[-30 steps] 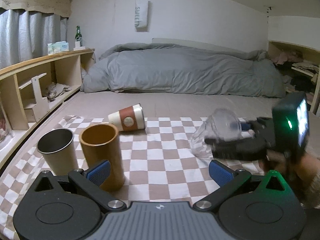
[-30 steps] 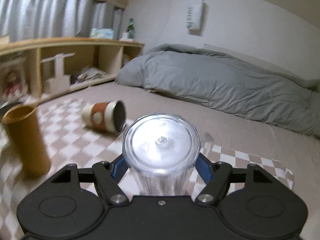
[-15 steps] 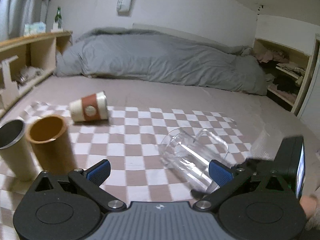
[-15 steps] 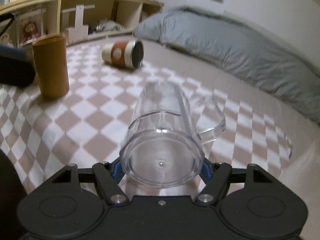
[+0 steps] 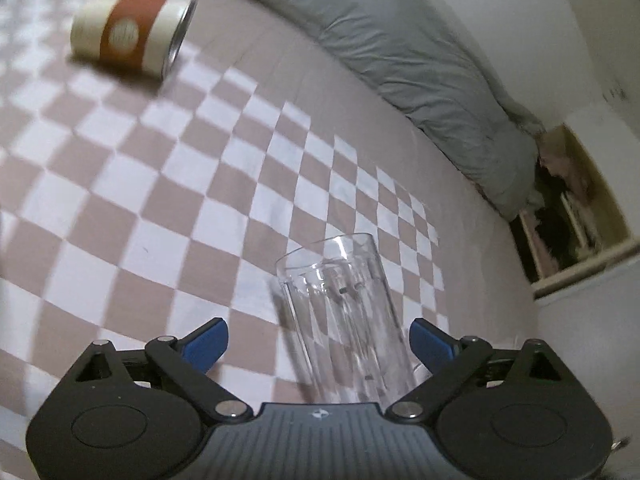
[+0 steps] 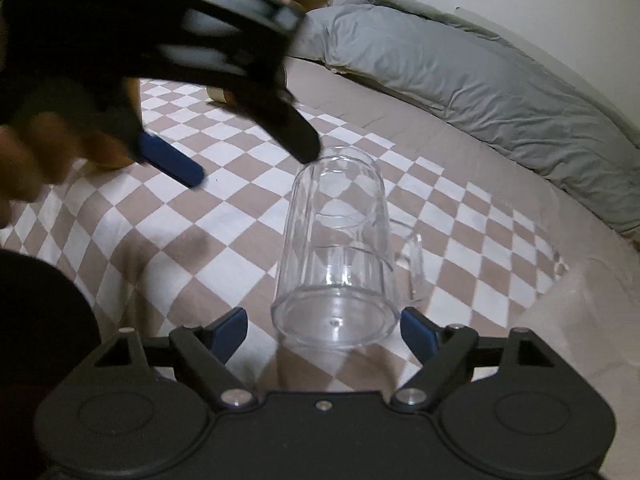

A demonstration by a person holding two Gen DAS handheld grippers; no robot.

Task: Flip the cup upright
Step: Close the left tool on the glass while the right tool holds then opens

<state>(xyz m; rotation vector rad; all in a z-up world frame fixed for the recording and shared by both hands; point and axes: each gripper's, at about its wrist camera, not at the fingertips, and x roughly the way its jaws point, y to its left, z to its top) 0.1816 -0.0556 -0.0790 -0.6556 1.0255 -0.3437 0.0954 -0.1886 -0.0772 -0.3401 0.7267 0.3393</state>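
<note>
Both hand-held grippers, left [image 5: 318, 340] and right [image 6: 322, 330], are gaping wide around the clear cup [image 6: 336, 256] lying on the checkered cloth [image 5: 120, 184].

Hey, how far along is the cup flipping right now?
Done: nothing visible yet; the clear mug lies on its side on the checkered cloth. In hand: the open left claw and right claw both straddle it, neither gripping. Left: stand it up; the red-banded cup also lies sideways.
</note>
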